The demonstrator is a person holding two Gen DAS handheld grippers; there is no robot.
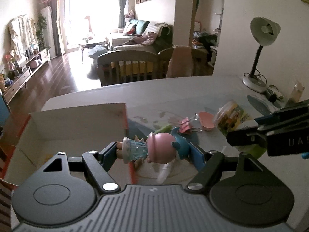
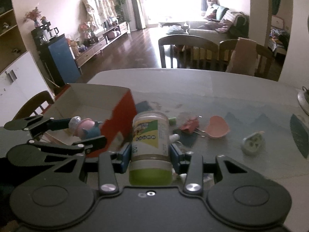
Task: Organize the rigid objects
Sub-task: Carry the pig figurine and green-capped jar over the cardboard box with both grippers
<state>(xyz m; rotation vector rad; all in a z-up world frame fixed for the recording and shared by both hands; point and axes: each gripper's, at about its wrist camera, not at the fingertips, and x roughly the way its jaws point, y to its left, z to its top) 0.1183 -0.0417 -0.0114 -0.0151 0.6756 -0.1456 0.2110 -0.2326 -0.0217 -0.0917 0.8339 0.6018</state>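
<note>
While both hands carry toys above the counter [image 2: 231,89], the box [image 1: 77,123] waits open at its left edge. Right gripper [image 2: 150,154] fingers clench the jar [image 2: 149,135]; left gripper [image 1: 152,152] fingers clench the doll [image 1: 152,148]. Next move, I judge: lower both into the box.

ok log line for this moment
left gripper: shut on doll | right gripper: shut on jar | box: open | pink bowl: on table

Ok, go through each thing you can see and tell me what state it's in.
Left hand-held gripper: shut on the doll.
Doll: held sideways, above the box edge.
Right hand-held gripper: shut on the jar.
Jar: held, green lid towards camera.
Box: open.
Pink bowl: tipped on the table.
Lamp: off.
</note>
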